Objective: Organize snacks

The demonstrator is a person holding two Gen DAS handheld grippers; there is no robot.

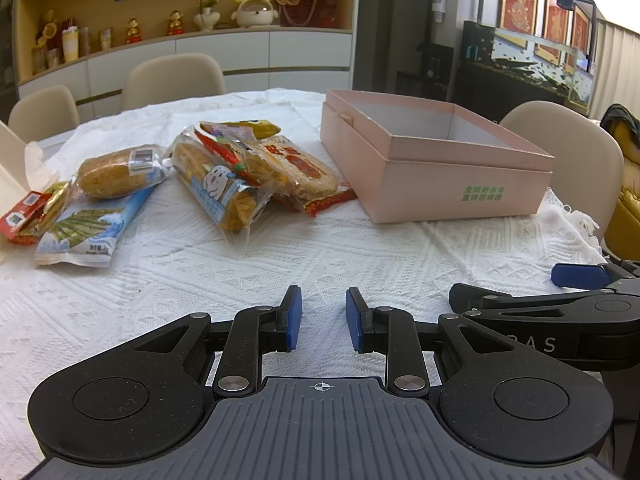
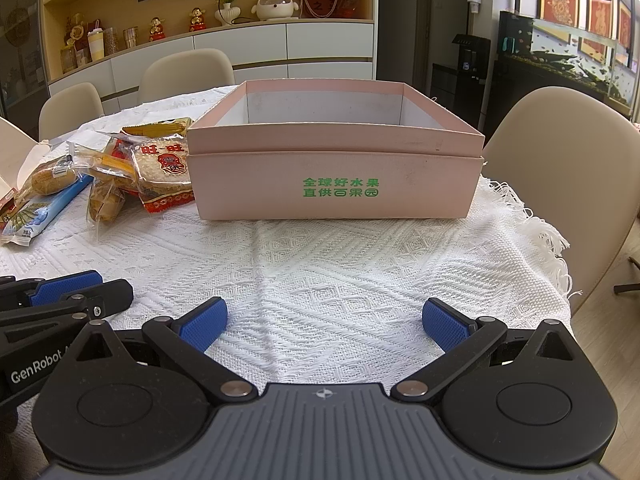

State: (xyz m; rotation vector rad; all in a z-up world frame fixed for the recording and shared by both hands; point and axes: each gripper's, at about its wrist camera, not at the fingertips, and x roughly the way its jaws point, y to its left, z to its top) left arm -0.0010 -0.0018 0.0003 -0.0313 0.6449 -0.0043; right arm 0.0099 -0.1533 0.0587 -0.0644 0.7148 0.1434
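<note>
Several wrapped snacks lie in a loose pile on the white cloth: a round bread (image 1: 114, 172), a blue seaweed pack (image 1: 86, 228), a long cake pack (image 1: 220, 188), a rice cracker pack (image 1: 304, 172) (image 2: 164, 168) and a small red packet (image 1: 24, 216). To their right stands an open pink box (image 1: 432, 176) (image 2: 336, 196), with nothing visible inside. My left gripper (image 1: 323, 318) hovers low over bare cloth, jaws a narrow gap apart, nothing between them. My right gripper (image 2: 325, 322) stands wide open in front of the box, also holding nothing.
Beige chairs (image 1: 172, 80) (image 2: 560, 184) ring the round table. The cloth's fringed edge (image 2: 536, 236) hangs off at the right. Shelves with figurines and a fish tank (image 1: 536, 64) line the back wall. Each gripper shows at the edge of the other's view.
</note>
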